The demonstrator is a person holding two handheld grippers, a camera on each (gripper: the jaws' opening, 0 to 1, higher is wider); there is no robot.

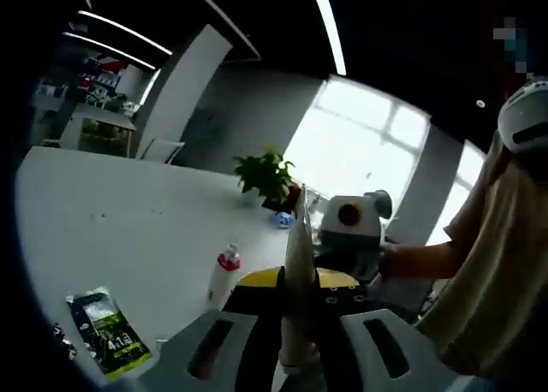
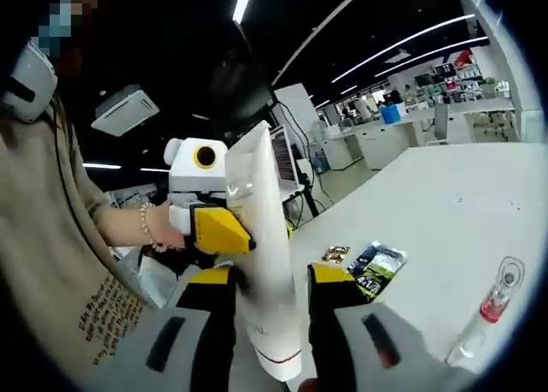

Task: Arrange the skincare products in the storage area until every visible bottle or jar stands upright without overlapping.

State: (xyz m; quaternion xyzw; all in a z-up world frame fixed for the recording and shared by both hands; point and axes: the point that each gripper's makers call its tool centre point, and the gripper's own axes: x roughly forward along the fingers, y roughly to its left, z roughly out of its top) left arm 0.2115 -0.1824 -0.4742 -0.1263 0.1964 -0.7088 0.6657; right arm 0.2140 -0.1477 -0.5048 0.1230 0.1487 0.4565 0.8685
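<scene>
In the left gripper view, a dark green sachet with yellow print lies flat on the white table at the lower left. Beside its left edge sits a small dark item, too blurred to identify. Further right, a small clear bottle with a red band at its neck stands on the table, slightly tilted in this view. Behind it, near the far edge of the table, a potted plant stands before the bright window. At the centre, the left gripper has its jaws closed on a white tube, seen edge-on and rising between them. Just beyond it is the right gripper, yellow and black, also at the tube. At the right edge is a person's beige sleeve.

In the right gripper view, the beige sleeve is on the left, with a hand wearing a bead bracelet and holding the left gripper. The right gripper grips the broad white tube between its jaws, held above the table. To the right, the sachet lies on the white table, a small gold-coloured item just beside it. The clear bottle is at the far right.
</scene>
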